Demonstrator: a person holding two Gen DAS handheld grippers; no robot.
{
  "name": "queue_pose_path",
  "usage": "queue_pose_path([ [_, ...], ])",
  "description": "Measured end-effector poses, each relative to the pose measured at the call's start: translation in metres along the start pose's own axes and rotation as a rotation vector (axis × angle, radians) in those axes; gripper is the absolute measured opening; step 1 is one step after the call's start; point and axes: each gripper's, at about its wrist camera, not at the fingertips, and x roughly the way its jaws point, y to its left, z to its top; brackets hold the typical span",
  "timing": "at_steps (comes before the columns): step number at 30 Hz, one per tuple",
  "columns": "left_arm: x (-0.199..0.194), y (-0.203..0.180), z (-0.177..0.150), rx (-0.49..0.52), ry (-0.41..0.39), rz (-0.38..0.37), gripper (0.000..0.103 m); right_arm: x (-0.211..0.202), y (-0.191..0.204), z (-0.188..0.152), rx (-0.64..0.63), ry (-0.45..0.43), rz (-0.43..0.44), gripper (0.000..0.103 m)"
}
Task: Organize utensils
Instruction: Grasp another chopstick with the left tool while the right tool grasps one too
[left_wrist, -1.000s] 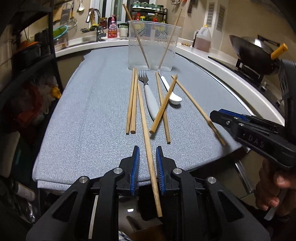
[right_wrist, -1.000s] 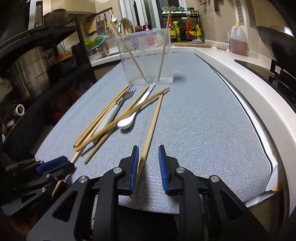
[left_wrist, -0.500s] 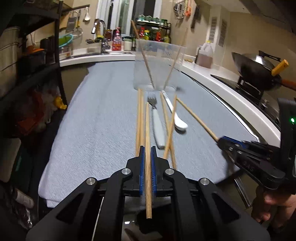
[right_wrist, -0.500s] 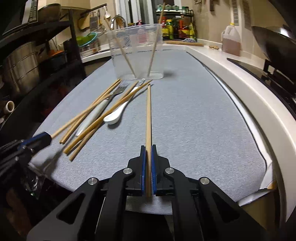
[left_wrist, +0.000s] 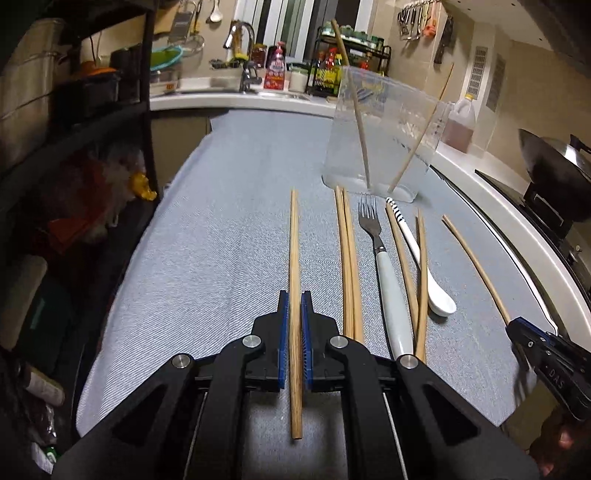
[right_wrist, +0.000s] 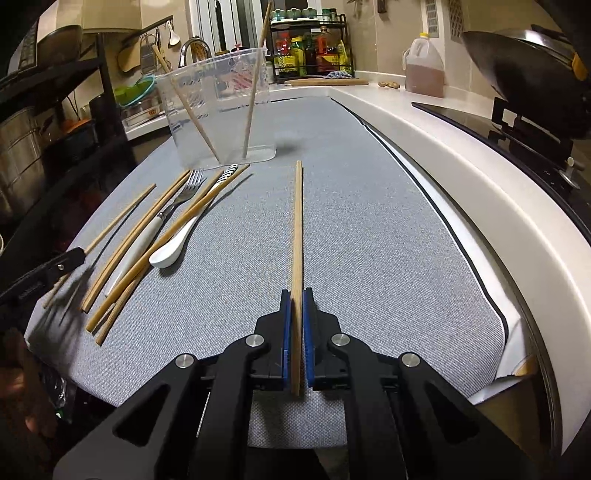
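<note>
Chopsticks now sit clamped, one in the left gripper (left_wrist: 294, 325), one in the right gripper (right_wrist: 296, 325), pulled clear of the pile; the clear container (left_wrist: 384, 136) comes next.

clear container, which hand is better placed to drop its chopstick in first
Right, probably. Both tongs are shut on a chopstick, but the right tongs hold theirs with its tip close beside the clear container. The left tongs hold theirs off to the side, its tip farther short of it.

Left gripper (left_wrist: 294, 310) clamped on chopstick (left_wrist: 294, 258) — fork (left_wrist: 384, 273), spoon (left_wrist: 424, 273), loose chopsticks (left_wrist: 349, 266) beside.
</note>
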Motion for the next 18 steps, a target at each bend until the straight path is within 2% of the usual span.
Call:
queue_pose_path([
  [5,0.002,0.009,-0.003,-0.037,0.026,-0.003,0.007,-0.002,-0.002,-0.001,0.000,-0.004,0.018,0.011],
  [12,-0.018,0.004,-0.023,0.010,0.028,0.031,0.009,-0.003,0.001,-0.005,-0.020,-0.027,0.014,0.017],
  [18,-0.027,-0.001,-0.031,0.057,0.018,0.052,0.009,-0.006,0.005,-0.012,-0.052,-0.061,-0.010,0.017],
])
